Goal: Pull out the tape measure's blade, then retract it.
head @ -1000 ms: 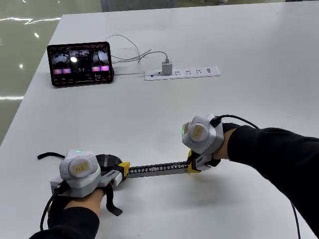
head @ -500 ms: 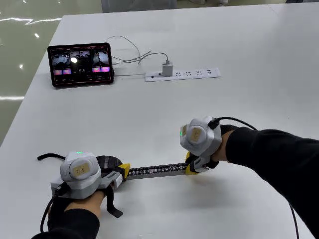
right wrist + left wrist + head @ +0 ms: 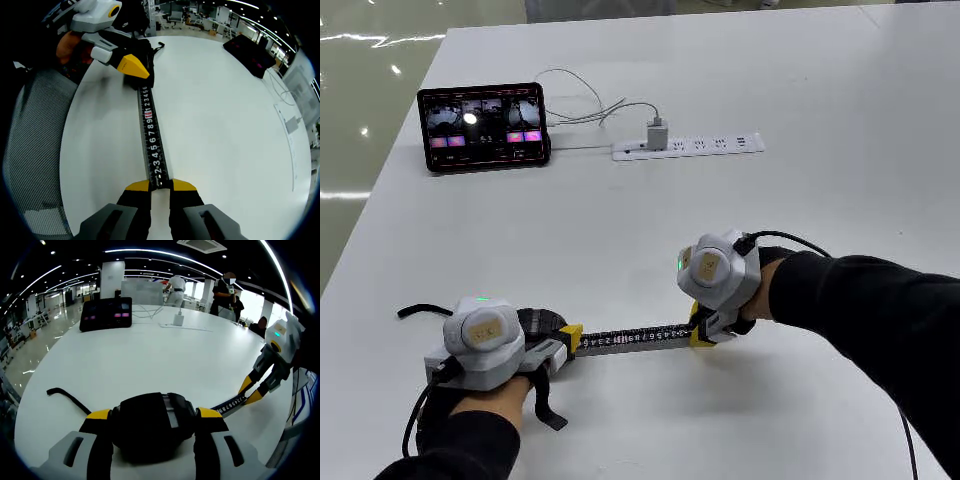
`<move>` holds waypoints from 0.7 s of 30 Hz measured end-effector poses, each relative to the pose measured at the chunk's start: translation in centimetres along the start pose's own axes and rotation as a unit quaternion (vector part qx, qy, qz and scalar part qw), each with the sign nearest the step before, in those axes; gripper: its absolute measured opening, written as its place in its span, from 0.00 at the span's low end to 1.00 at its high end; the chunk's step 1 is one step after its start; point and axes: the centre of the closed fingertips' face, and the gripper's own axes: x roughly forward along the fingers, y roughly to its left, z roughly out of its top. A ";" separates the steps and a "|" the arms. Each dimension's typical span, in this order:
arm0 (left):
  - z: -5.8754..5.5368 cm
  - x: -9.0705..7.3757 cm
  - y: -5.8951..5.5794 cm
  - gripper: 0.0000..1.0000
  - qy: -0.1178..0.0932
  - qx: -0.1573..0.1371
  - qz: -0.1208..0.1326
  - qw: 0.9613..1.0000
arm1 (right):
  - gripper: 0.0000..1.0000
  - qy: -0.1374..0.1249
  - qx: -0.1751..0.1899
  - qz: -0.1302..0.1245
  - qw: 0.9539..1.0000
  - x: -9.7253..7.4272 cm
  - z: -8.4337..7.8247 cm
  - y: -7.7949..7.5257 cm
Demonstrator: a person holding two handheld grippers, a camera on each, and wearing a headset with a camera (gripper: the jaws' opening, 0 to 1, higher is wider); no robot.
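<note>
Though partly out, black blade (image 3: pixel 150 135), white numerals.

A broad white table (image 3: pixel 740 80) stands on a glossy pale-green floor (image 3: pixel 360 110) mirroring lamps; long white ceiling light strips (image 3: pixel 150 251) run overhead.

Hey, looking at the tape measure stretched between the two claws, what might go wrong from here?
1. The right claw pinches only the very end of the blade; a slip would likely let it whip back toward the case and the left claw.
2. The blade spans open table between the claws, so twisting or lifting one end might kink it.
3. The case's loose strap lies by the left claw and might snag.
</note>
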 end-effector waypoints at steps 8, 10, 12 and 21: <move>0.1 -0.1 -0.1 0.60 -0.002 -0.004 -0.003 1.000 | 0.09 0.000 -0.003 0.000 1.000 0.1 0.3 0.0; 0.1 -0.1 -0.1 0.60 -0.003 -0.004 -0.003 1.000 | 0.09 0.000 -0.002 0.001 1.000 0.1 0.4 0.0; 0.1 0.0 0.0 0.60 -0.004 -0.005 -0.005 1.000 | 0.09 0.000 -0.001 0.002 1.000 0.1 0.4 0.0; 0.1 0.0 0.0 0.60 -0.003 -0.007 -0.007 1.000 | 0.08 -0.001 0.003 0.003 1.000 0.3 0.7 0.1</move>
